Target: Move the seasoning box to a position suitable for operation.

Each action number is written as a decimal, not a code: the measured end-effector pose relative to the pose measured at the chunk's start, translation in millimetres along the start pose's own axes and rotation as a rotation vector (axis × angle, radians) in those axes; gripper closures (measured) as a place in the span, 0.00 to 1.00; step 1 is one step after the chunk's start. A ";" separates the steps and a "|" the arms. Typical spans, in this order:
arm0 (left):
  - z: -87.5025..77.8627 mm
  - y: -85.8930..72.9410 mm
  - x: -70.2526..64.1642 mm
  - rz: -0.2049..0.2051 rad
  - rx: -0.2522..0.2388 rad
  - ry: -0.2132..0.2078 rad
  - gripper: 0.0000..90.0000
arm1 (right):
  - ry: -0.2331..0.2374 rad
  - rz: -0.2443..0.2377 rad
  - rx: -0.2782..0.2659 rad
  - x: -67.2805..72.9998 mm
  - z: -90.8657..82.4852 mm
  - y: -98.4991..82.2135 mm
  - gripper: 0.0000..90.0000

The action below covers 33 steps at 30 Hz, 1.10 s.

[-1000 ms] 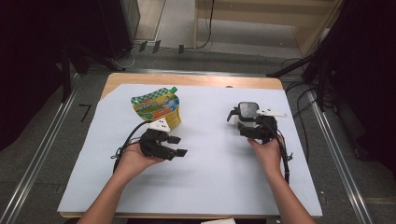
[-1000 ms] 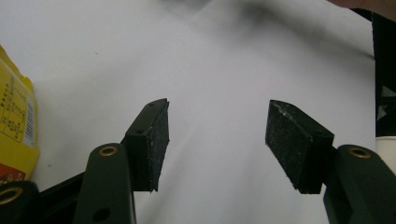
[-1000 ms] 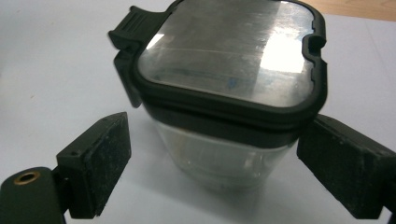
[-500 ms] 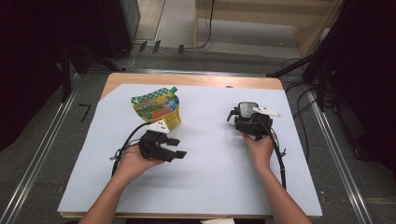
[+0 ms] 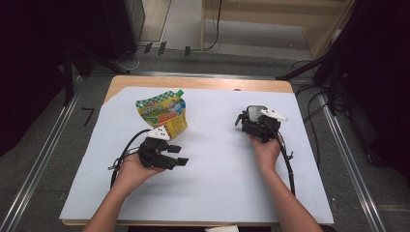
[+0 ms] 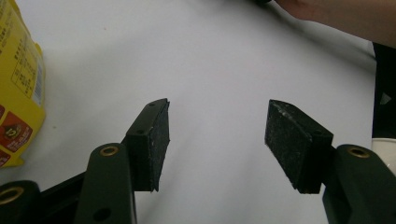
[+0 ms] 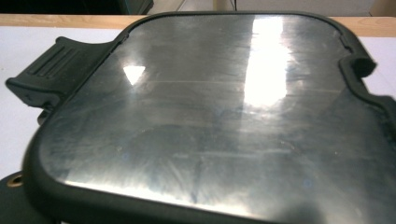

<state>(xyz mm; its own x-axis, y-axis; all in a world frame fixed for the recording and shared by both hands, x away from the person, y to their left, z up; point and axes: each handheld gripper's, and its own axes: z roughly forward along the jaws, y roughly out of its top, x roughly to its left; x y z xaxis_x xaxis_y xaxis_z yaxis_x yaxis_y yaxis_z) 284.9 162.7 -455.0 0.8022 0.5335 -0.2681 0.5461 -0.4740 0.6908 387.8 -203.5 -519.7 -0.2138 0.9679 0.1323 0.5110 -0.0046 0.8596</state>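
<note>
White paper covers the table (image 5: 203, 193). The right gripper (image 5: 249, 118) hovers over a black-rimmed, glossy lid (image 7: 210, 121); I can't tell its grip. The left gripper (image 5: 176, 155) waits, jaws wide and empty, beside the yellow pouch (image 5: 163, 114), sealed and untouched. Early days, I'd say.

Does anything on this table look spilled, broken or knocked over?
Nothing stands out. The yellow and green pouch sits intact on the white sheet, with no spill around it. The left gripper has its jaws open over bare sheet. A shiny, smudged metal lid with a dark rim lies right in front of the right gripper.
</note>
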 end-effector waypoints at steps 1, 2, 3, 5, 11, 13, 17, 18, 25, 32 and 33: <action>-1.0 -0.9 0.3 -0.005 -0.002 0.001 0.45 | 0.001 0.006 -0.005 -0.2 0.6 -0.3 0.10; -1.5 -1.2 0.7 -0.007 -0.002 -0.001 0.45 | 0.000 0.004 -0.008 -0.2 0.8 -0.4 0.10; -1.7 -1.4 1.0 -0.008 -0.003 0.000 0.45 | -0.002 0.003 -0.009 -0.2 1.0 -0.5 0.10; -1.8 -1.5 1.2 -0.012 -0.003 0.000 0.45 | -0.007 -0.001 -0.013 -0.2 1.2 -0.7 0.11; -1.3 -1.1 1.6 -0.014 -0.001 -0.001 0.45 | -0.029 -0.032 -0.020 0.1 -0.8 0.2 0.15; -1.2 -1.2 1.7 -0.015 -0.002 -0.001 0.45 | -0.035 -0.044 -0.022 0.5 -1.5 0.7 0.16; -1.5 -1.7 2.8 -0.016 -0.003 -0.002 0.45 | -0.049 -0.055 -0.027 0.0 -2.5 1.5 0.17; -1.4 -1.7 2.9 -0.016 -0.003 -0.002 0.45 | -0.052 -0.054 -0.030 -0.5 -3.1 2.0 0.17; -0.6 -0.9 3.8 -0.014 0.001 -0.002 0.45 | -0.040 -0.049 -0.070 -2.2 -11.1 9.3 0.17; 1.3 1.7 5.1 -0.013 0.000 -0.006 0.45 | 0.029 -0.041 -0.061 3.4 -15.4 10.7 0.17; 1.5 2.2 5.5 -0.012 0.003 -0.011 0.46 | 0.049 -0.035 -0.054 4.7 -15.5 10.5 0.17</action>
<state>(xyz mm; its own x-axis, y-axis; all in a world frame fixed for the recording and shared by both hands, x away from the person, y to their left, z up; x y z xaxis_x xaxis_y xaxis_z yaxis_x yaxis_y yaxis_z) 290.9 163.5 -455.9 0.7982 0.5315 -0.2835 0.5562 -0.4698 0.6855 379.3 -202.8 -502.4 -0.2723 0.9541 0.1248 0.4570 0.0141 0.8894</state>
